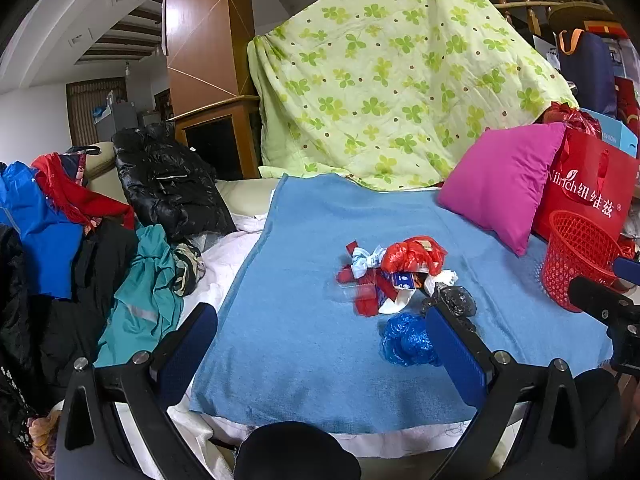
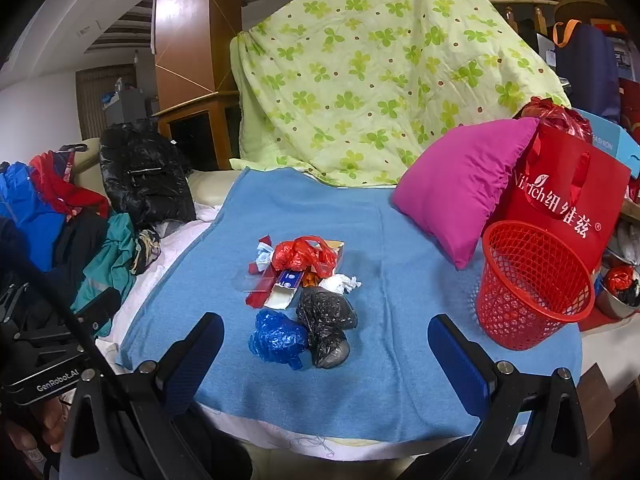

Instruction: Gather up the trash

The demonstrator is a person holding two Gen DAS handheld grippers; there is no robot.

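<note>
The left gripper point(image 1: 320, 344) hangs with its 2 blue-padded fingers spread wide and nothing between them, low over the blue blanket point(image 1: 304, 360). The right gripper point(image 2: 326, 350) is spread just as wide and also holds nothing, above the near edge of the same blanket point(image 2: 360, 384). Just ahead of the right gripper lie a crumpled blue plastic bag point(image 2: 277, 338) and, touching it on its right, a black plastic bag point(image 2: 326, 328). Behind these sits a heap of trash: a red plastic bag point(image 2: 306, 255), a white crumpled tissue point(image 2: 340, 283) and small cartons. A red mesh basket point(image 2: 534, 284) stands upright to the right on the blanket, well apart from the heap, beside a pink pillow point(image 2: 456, 188) and a red paper bag point(image 2: 568, 196).
</note>
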